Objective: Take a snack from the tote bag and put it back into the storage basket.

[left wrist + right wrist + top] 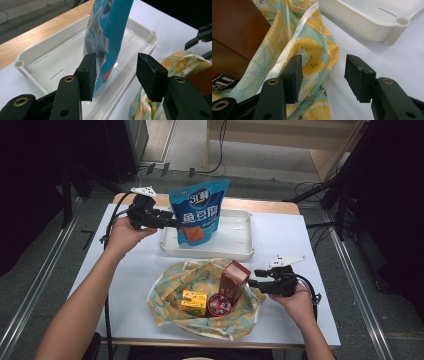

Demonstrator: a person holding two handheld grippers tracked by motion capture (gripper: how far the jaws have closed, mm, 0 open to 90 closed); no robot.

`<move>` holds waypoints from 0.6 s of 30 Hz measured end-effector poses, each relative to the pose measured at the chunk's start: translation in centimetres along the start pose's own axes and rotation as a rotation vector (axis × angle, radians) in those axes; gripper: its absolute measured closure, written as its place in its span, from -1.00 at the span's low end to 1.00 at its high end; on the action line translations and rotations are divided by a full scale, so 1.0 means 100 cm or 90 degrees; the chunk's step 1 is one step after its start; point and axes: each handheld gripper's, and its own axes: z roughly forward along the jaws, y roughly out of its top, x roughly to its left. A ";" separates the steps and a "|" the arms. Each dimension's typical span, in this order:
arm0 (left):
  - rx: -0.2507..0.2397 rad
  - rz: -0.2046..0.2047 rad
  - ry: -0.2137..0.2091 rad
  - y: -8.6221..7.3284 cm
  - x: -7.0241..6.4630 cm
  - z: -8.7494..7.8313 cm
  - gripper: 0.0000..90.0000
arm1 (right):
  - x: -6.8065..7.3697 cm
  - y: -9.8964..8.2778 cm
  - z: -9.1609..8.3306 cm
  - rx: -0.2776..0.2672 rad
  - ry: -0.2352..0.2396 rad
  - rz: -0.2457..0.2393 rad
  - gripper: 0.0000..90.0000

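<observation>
The blue snack pouch (199,212) is standing upright in the white tray (235,251); the left tool (172,223) is gaping around its edge, one pad touching, not clamping. The right tool (253,278) is hovering open by the fruit-print bag (170,282) near the tray; its own view is showing bare counter (362,42) between.

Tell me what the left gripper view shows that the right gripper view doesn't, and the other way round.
Left gripper view: the blue snack pouch standing in the tray, between the open left gripper jaws, one pad at its edge. Right gripper view: the brown carton and the open right gripper beside the bag's rim. Both: the white tray and the fruit-print bag.
</observation>
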 end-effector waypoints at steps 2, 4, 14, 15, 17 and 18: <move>-0.004 -0.001 0.001 -0.003 0.000 0.000 0.13 | 0.000 0.000 0.000 0.000 0.000 0.001 0.10; -0.001 -0.005 -0.001 -0.006 0.001 0.001 0.13 | 0.000 0.000 0.000 0.000 0.000 -0.002 0.10; 0.023 -0.017 -0.003 -0.019 0.004 0.017 0.20 | 0.000 0.001 0.001 -0.001 0.001 -0.006 0.10; 0.028 -0.017 -0.002 -0.020 0.004 0.018 0.22 | 0.000 0.001 0.001 -0.001 0.001 -0.005 0.10; 0.032 -0.020 0.006 -0.023 0.005 0.023 0.26 | 0.000 0.001 0.001 -0.001 0.001 -0.006 0.10; 0.034 -0.020 0.008 -0.024 0.006 0.024 0.29 | 0.000 0.001 0.001 0.001 0.001 -0.005 0.10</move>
